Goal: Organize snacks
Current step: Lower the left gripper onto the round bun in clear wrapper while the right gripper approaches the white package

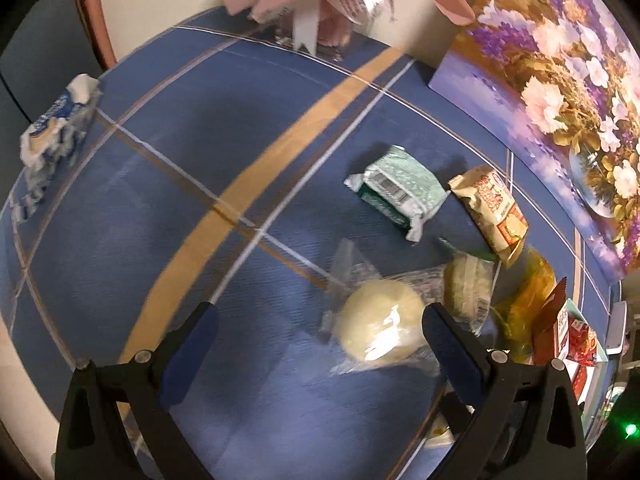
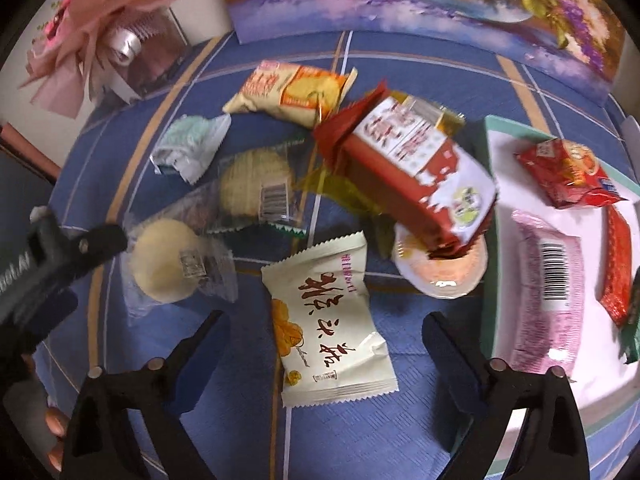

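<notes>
1. Between the wide-spread black fingers of the right gripper (image 2: 324, 322) lies a cream-white sealed snack packet with dark brush-style lettering and an orange picture (image 2: 326, 320), flat on the blue tablecloth with tan and white stripes (image 2: 224, 420); the pads stand clear of it on both sides and hold nothing
2. Left gripper (image 1: 320, 312), jaws also wide and empty, hangs over a pale round pastry in a clear plastic wrapper (image 1: 380, 320), which sits toward its right finger rather than centred
3. To do the step well, I judge each gripper should centre over its packet and close across the narrow sides, gently, since the soft film would likely crumple or slip and the pastry could crush
4. Further out lie a ridged round biscuit in clear wrap (image 2: 256, 188), a mint-green packet (image 2: 192, 148), a yellow-orange packet (image 2: 288, 88) and a red-and-white box-shaped pack (image 2: 408, 172) tilted over a small round orange-lidded cup (image 2: 440, 276)
5. A shallow teal-rimmed tray with a white floor (image 2: 490, 200), at the right, already holds a pink barcoded packet (image 2: 548, 288), a red packet (image 2: 572, 176) and a red stick-shaped one (image 2: 618, 260); it looks like where the loose snacks belong
</notes>
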`<state>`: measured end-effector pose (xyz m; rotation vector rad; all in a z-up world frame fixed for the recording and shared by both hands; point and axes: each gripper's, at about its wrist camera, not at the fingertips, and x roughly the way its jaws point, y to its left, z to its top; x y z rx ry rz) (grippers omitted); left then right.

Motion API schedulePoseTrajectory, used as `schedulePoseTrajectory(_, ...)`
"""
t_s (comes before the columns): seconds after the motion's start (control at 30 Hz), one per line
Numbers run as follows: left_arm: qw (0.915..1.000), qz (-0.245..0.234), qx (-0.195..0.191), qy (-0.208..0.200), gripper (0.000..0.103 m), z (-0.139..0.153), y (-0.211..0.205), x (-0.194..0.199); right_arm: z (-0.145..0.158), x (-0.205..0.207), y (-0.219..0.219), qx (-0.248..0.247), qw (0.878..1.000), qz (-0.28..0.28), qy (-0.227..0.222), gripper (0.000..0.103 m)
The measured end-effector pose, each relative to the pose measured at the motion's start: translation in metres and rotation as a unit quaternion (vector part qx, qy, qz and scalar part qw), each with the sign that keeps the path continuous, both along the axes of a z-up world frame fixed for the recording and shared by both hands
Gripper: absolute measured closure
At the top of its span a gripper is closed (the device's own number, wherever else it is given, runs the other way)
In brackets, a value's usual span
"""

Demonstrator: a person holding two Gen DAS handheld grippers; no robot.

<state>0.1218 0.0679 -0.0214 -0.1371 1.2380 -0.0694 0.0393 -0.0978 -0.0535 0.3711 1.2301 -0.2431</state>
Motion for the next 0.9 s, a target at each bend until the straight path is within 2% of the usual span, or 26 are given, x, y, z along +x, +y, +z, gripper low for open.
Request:
schedulePoseTrajectory(0.13,0.9998,-0.015,-0.006,0.01,0.002,-0.009,-0.014,0.009,-0.007,0.004,0.005,-0.001,1.0,0.015,0.005,0.011)
schedulePoseTrajectory(0.23,0.9995,-0.029,0.004,0.013,0.002,-0.015,-0.023,0.014,-0.013,0.004,0.009,-0.005,0.999,0.027,0.017,0.011)
schedulePoseTrajectory(0.3,0.9986,-0.044,0.019,0.023,0.002,-0.022,-0.03,0.017,-0.016,0.008,0.012,-0.018,0.999,0.04,0.026,0.011)
schedulePoseTrajectory(0.4,0.9982,-0.044,0.017,0.037,0.002,-0.028,-0.034,0.022,-0.016,0.017,0.015,-0.037,0.997,0.051,0.035,0.011)
schedulePoseTrajectory(0.57,0.9976,-0.062,0.019,0.026,0.002,-0.025,-0.041,0.021,-0.019,0.02,0.019,-0.032,0.998,0.05,0.033,0.011)
schedulePoseTrajectory(0.63,0.9974,-0.06,0.018,0.035,0.002,-0.029,-0.038,0.019,-0.019,0.02,0.023,-0.042,0.997,0.051,0.033,0.017)
schedulePoseTrajectory(0.8,0.9973,-0.057,0.015,0.043,0.009,-0.033,-0.035,0.013,-0.018,0.006,0.022,-0.043,0.998,0.046,0.027,0.025)
schedulePoseTrajectory(0.87,0.997,-0.061,0.012,0.046,0.024,-0.034,-0.036,0.01,-0.017,0.003,0.019,-0.046,0.998,0.046,0.027,0.029)
schedulePoseTrajectory(0.9,0.9966,-0.065,0.013,0.049,0.024,-0.035,-0.038,0.008,-0.016,0.002,0.017,-0.045,0.998,0.046,0.026,0.032)
